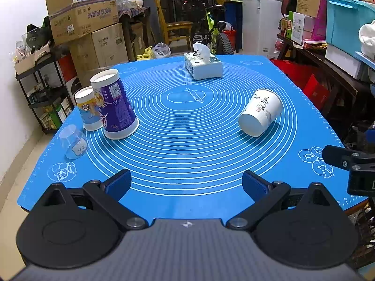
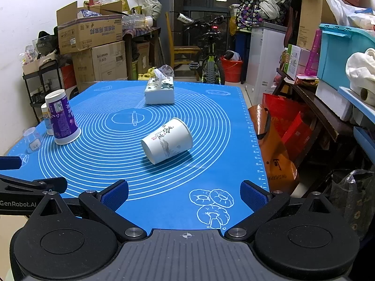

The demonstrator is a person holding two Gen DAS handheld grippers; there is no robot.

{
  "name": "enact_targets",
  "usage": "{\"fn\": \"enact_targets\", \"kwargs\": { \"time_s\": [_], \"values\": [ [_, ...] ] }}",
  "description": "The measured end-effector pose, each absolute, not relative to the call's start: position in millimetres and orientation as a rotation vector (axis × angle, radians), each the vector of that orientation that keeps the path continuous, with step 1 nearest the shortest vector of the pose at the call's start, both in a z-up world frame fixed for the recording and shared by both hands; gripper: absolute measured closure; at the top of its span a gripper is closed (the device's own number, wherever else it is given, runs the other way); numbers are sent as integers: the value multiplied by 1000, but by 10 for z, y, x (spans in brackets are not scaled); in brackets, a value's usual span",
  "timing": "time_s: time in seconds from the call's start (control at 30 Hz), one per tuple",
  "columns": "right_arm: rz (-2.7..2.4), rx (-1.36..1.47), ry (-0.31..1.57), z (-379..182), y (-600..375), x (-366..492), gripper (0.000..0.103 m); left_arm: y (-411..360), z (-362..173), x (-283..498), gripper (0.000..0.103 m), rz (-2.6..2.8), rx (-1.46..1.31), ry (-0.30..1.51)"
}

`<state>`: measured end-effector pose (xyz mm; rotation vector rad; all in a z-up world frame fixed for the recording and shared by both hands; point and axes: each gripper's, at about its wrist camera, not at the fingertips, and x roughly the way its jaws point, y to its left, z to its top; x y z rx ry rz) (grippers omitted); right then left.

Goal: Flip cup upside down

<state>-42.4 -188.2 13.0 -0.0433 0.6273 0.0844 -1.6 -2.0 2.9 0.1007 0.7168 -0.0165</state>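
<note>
A: Where is the cup (image 2: pixel 167 140)?

B: On its side on the blue mat (image 2: pixel 164 201), right of the mat's middle. Its flat bottom faces the cameras and its mouth points away, toward the far right. It is white with black characters and a grey ink drawing on its wall. In the left view the cup (image 1: pixel 260 114) lies ahead and to the right.

A: And the tongs?

B: Both pairs are spread wide and grip nothing. The left tongs (image 1: pixel 186 183) hang over the near edge of the mat (image 1: pixel 187 164), well short of the cup. The right tongs (image 2: pixel 184 195) sit low over the near right part, by the doughnut drawings, with the cup ahead and a little left, well apart from the blue pads (image 2: pixel 253 195).

A: What else is on the surface?

B: At the left edge stands a tall purple tub (image 1: pixel 116 104), mouth down. Just behind it is a smaller blue and yellow tub (image 1: pixel 88 110), also mouth down; whether the two touch I cannot tell. Nearer the camera is a clear plastic cup (image 1: pixel 73 144) with a small label. At the far side lies a tissue box (image 1: pixel 203 66) with a tissue sticking up.

A: Does each camera see the other tool?

B: Yes, in part, at the edge of each view.
</note>
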Motion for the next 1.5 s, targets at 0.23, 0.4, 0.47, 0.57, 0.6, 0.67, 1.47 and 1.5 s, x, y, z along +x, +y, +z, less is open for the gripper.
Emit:
{"fn": "enact_targets", "kwargs": {
  "time_s": [0.23,0.4,0.47,0.57,0.6,0.67,1.47,1.5],
  "values": [
    [81,-35,628,125,-1949,-413,2,-48,20,4,3,-25,117,713],
    [65,-25,622,109,-2038,-323,2,-174,20,186,3,-43,160,695],
    [56,-23,613,112,-2079,-270,2,-224,11,304,3,-55,172,696],
    [38,-16,603,105,-2164,-158,2,-324,-16,508,3,-95,172,706],
    [31,-15,600,99,-2199,-115,2,-353,-24,559,3,-105,174,705],
    [19,-16,597,85,-2257,-39,2,-444,-45,713,3,-132,191,704],
    [-57,32,678,-328,-2688,367,2,-1103,-608,1798,37,-301,240,821],
    [-55,32,678,-326,-2679,367,2,-1087,-586,1764,37,-283,256,811]
  ]
}}
